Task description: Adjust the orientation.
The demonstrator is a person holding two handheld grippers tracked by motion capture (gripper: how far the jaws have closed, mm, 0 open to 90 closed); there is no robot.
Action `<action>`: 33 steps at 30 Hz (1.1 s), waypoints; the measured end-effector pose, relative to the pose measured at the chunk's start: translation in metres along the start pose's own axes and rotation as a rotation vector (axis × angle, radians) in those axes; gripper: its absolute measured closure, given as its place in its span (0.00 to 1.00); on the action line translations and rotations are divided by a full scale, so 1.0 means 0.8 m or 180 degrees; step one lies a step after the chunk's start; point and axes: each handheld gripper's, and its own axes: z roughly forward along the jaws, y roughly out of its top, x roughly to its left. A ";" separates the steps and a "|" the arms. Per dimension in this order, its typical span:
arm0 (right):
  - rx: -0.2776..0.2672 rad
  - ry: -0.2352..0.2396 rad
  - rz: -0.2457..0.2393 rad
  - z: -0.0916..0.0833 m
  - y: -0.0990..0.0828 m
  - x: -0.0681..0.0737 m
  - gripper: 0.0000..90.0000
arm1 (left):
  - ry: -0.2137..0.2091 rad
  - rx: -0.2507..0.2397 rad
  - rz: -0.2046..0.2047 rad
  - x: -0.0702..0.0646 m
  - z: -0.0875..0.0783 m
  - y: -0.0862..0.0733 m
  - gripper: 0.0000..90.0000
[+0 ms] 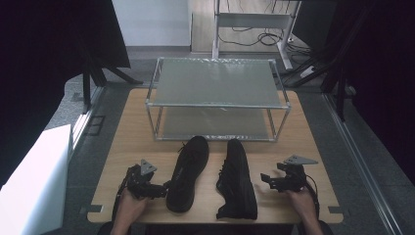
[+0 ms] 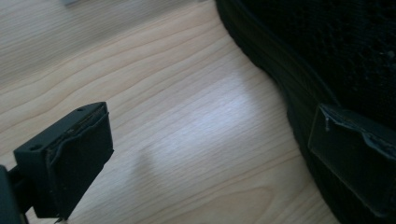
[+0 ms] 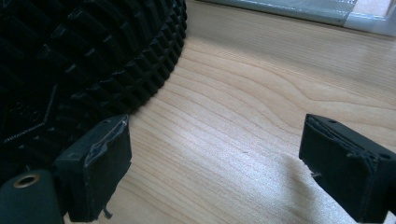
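Two black shoes lie side by side on the table point(image 1: 127, 127) before a bare two-shelf rack point(image 1: 218, 98): the left shoe point(image 1: 188, 171) upright, the right shoe point(image 1: 237, 178) tipped on its side. Its sole bears embossed writing too faint to read. The left gripper point(image 1: 159, 190) stands released, one jaw at the left shoe's edge. The right gripper point(image 1: 268, 180) gapes beside the sole, grasping nothing.

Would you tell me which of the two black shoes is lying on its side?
The right shoe, beside the right gripper, lies on its side, its treaded sole facing that gripper. The left shoe sits upright.
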 end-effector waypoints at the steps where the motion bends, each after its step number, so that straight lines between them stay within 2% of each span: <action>1: 0.0002 0.0001 0.0002 0.000 0.000 0.000 0.11 | 0.0000 0.0000 0.0000 0.000 0.000 0.000 0.00; 15: -0.0004 -0.0016 0.0023 -0.002 0.000 -0.002 0.11 | -0.0131 -0.0015 0.0156 -0.026 0.006 0.008 0.00; 18: -0.0002 -0.0015 0.0025 -0.002 0.000 -0.003 0.11 | -0.0225 -0.0029 0.0186 -0.037 0.010 0.011 0.00; 21: -0.0007 -0.0017 0.0028 -0.001 0.000 -0.002 0.11 | -0.0257 -0.0039 0.0217 -0.043 0.012 0.013 0.00; 28: 0.0016 -0.0024 0.0026 -0.001 -0.001 -0.003 0.11 | -0.0297 -0.0063 0.0235 -0.051 0.017 0.016 0.00; 33: 0.0015 -0.0025 0.0021 -0.001 -0.001 -0.003 0.11 | -0.0250 -0.0077 0.0256 -0.051 0.017 0.019 0.00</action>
